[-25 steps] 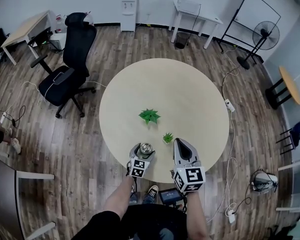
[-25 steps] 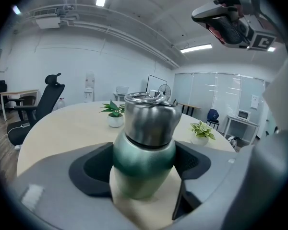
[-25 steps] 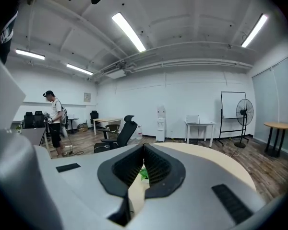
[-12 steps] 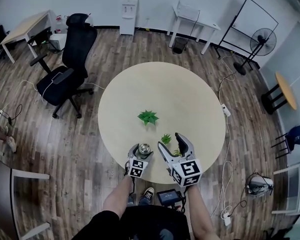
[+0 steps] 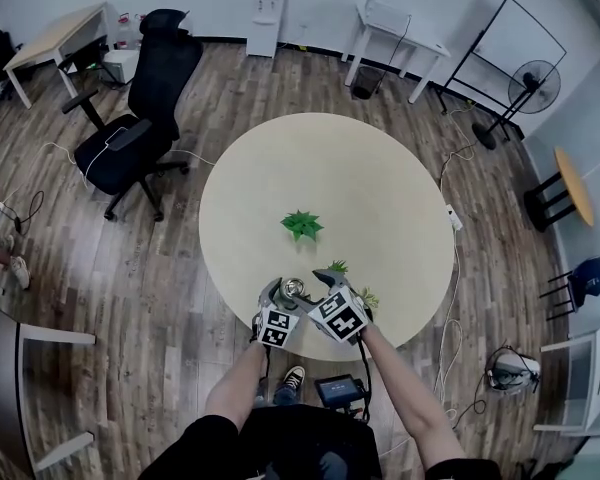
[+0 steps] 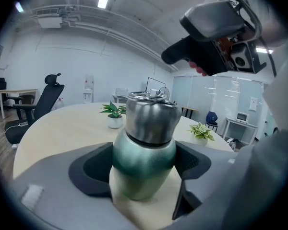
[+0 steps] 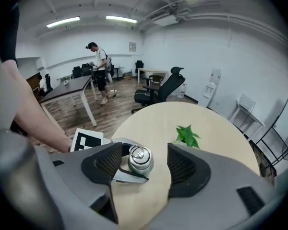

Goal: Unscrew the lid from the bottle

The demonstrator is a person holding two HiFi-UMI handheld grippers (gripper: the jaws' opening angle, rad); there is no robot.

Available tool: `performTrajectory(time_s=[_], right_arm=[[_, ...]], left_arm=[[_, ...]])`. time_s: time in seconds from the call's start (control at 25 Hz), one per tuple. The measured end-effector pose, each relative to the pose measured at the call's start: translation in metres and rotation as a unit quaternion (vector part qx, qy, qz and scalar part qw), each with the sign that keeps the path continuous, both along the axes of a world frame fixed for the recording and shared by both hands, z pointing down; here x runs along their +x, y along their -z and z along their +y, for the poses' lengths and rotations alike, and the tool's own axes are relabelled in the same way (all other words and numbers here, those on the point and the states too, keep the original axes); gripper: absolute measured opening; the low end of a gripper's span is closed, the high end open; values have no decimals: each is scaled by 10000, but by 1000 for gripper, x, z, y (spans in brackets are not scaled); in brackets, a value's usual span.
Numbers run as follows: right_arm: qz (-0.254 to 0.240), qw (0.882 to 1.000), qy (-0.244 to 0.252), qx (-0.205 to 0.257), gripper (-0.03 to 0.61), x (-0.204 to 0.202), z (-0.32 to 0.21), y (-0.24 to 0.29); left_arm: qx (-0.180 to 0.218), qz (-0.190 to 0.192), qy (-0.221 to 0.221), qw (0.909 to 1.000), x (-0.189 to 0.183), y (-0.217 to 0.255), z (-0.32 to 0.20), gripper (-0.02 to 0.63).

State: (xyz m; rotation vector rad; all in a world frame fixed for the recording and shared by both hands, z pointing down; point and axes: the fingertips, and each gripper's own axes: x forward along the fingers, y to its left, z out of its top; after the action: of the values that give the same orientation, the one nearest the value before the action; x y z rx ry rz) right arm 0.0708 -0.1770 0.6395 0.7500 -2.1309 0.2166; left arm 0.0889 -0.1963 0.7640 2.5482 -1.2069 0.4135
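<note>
Now left gripper [image 5: 285, 296] clamps the one bottle [image 6: 144, 169]; right gripper [image 7: 143, 170], jaws wide though just narrowing, hovers above its lid [image 6: 150, 116]

A round, pale beige surface [image 5: 380, 183] is standing on a wood-plank floor [image 5: 130, 268]. A leafy green plant [image 5: 301, 225] in a small white pot is sitting near the middle of it. A smaller plant [image 5: 337, 266] is sitting closer to the person, apart from the first. A green bottle [image 5: 293, 290] with a silver top is standing upright by the near edge, not far from the smaller plant.
</note>
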Motion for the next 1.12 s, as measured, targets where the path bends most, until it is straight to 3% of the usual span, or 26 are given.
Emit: performTrajectory(time_s=[0.32, 0.56, 0.72, 0.84, 0.96, 1.12], right_arm=[[859, 9926, 443, -738, 284, -12, -3, -59], [1069, 9878, 754, -848, 236, -15, -2, -72], [1212, 9782, 1508, -752, 235, -15, 2, -73], [1479, 9564, 2427, -669, 235, -16, 7, -74], [1828, 9225, 3351, -572, 235, -15, 11, -75], [2171, 8882, 4018, -509, 235, -13, 12, -77]], left_arm=[[-50, -18, -12, 10000, 0, -3, 2, 380], [-69, -1, -53, 10000, 1, -1, 2, 380], [-53, -5, -74, 10000, 2, -2, 3, 380], [-34, 1, -86, 10000, 2, -2, 4, 380], [-66, -5, -95, 9999, 2, -2, 5, 380], [-65, -6, -113, 9999, 3, -3, 4, 380]])
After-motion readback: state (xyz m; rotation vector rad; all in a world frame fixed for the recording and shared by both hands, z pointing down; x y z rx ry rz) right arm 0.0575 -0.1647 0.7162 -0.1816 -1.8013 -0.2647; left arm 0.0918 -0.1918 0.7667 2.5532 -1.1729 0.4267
